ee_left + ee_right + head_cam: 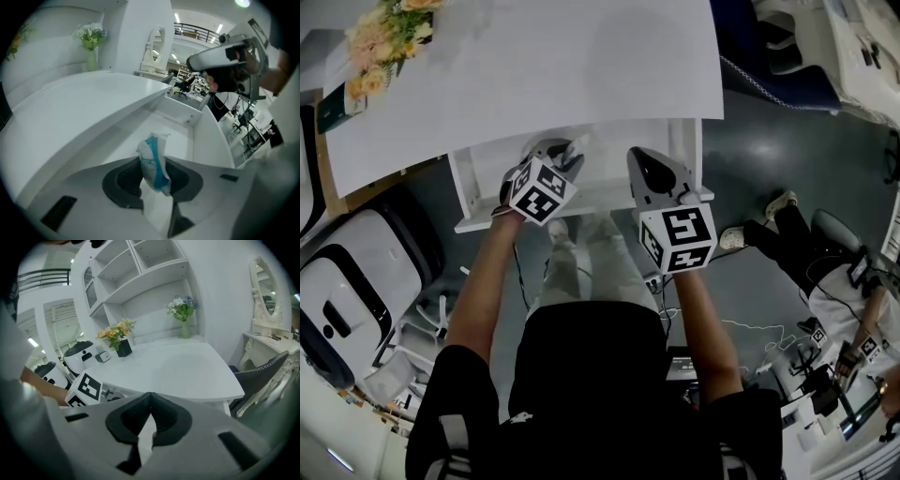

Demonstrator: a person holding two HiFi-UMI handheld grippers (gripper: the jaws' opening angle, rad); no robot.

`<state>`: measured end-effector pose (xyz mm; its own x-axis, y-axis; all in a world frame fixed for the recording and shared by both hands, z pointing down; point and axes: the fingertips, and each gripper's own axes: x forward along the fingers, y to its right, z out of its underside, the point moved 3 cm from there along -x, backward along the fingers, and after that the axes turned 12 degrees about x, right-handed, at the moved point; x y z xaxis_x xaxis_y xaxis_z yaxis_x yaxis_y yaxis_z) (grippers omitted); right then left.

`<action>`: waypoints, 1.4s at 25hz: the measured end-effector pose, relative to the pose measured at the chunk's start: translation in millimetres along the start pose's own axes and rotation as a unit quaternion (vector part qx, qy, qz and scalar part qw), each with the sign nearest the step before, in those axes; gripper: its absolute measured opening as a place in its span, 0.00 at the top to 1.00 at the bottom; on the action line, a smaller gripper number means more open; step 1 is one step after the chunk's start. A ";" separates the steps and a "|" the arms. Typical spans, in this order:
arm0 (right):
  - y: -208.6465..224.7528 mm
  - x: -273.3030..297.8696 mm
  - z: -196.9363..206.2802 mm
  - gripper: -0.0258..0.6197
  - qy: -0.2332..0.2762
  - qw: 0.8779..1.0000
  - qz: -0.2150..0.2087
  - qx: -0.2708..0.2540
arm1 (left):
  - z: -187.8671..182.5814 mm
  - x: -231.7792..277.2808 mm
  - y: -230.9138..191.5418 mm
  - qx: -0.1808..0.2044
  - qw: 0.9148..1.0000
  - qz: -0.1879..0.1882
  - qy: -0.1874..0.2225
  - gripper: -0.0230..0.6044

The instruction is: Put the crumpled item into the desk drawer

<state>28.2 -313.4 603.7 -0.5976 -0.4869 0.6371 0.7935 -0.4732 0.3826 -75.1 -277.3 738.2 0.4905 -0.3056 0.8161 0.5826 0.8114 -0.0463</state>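
Left tongs [154, 185] clenched on the crumpled item [153, 161], its long axis running out along the tongs. It hangs over the open drawer [180, 131] under the table [70, 108]; drawer floor lies straight ahead and below. Right tongs [149, 404] closed, empty, beside at the drawer's right end.

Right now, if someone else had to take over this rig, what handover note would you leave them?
Left gripper: fingers shut on the crumpled item, white and blue, held above the floor of the open desk drawer.
Right gripper: shut and empty, by the drawer's right side.
Done: drawer open, item in grasp over it.
Left: lower the item, release it in the drawer, then probably push the drawer shut.
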 end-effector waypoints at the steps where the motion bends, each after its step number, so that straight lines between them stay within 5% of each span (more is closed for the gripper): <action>1: 0.6 0.6 0.5 0.96 0.000 1.000 0.000 0.001 | 0.5 1.9 0.2 0.000 1.000 0.002 -0.001 0.81; 21: 7.5 9.2 13.4 0.96 -0.021 1.000 -0.004 0.004 | 8.0 20.2 -4.4 -0.029 0.999 0.021 -0.002 0.80; 35: 6.7 10.4 15.6 0.96 -0.024 1.000 -0.004 0.005 | 18.8 23.3 -8.9 -0.028 0.999 0.007 -0.026 0.58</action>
<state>29.1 -310.2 623.4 -0.5979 -0.4465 0.6657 0.7900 -0.4689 0.3951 -81.0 -282.3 768.5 0.4661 -0.2672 0.8434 0.6113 0.7864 -0.0887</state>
